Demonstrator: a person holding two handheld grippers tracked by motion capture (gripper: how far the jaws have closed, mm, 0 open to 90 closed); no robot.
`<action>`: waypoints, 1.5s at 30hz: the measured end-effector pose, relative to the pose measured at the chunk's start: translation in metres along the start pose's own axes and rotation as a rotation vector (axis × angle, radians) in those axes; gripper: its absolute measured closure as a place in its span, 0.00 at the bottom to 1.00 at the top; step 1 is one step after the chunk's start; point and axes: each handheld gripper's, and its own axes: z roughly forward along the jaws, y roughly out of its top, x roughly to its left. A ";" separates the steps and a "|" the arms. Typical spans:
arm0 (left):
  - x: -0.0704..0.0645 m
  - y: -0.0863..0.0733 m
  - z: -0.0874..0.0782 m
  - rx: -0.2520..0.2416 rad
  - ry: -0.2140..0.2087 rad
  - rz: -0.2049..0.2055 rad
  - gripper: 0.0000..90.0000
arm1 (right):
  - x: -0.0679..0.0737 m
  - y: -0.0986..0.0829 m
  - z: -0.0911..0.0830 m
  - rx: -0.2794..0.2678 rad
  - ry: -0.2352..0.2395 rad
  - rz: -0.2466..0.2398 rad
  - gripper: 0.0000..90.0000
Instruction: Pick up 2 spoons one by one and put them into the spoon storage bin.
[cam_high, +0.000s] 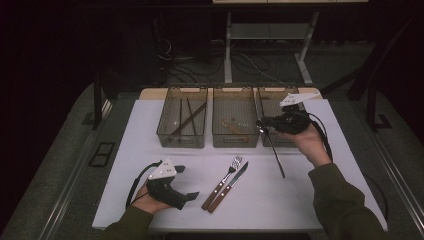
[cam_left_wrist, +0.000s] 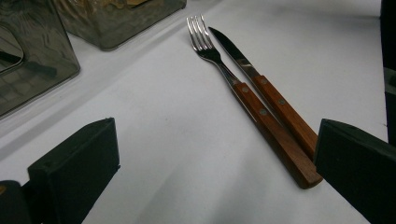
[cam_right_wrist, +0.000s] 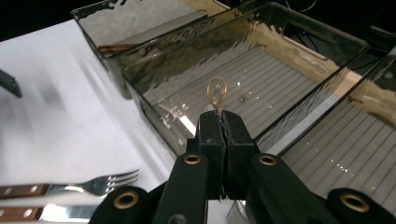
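My right gripper (cam_high: 262, 123) hovers over the front of the right bin (cam_high: 274, 97), shut on a long thin dark utensil (cam_high: 276, 155) that slants down toward the table. In the right gripper view the jaws (cam_right_wrist: 219, 116) are pressed together above the middle bin (cam_right_wrist: 280, 79). A fork (cam_high: 223, 181) and a knife (cam_high: 232, 184), both with wooden handles, lie side by side at the front middle. My left gripper (cam_high: 186, 182) rests open on the table to their left. In the left gripper view the fork (cam_left_wrist: 233, 79) and knife (cam_left_wrist: 273, 95) lie toward the right-hand jaw.
Three clear bins stand in a row at the back of the white table (cam_high: 310, 200). The left bin (cam_high: 182, 141) holds dark sticks. The middle bin (cam_high: 235, 141) holds a copper-coloured spoon (cam_right_wrist: 217, 88). A desk frame and cables stand beyond the table.
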 end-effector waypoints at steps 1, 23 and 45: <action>0.000 0.000 0.000 0.000 0.000 0.001 0.00 | 0.000 0.003 0.001 0.002 -0.003 0.002 0.98; 0.000 0.001 -0.001 -0.008 -0.012 0.005 0.00 | -0.029 0.067 0.044 0.031 -0.111 0.007 0.98; 0.001 0.001 -0.001 -0.019 -0.017 0.011 0.00 | -0.063 0.090 0.096 0.077 -0.204 0.033 0.98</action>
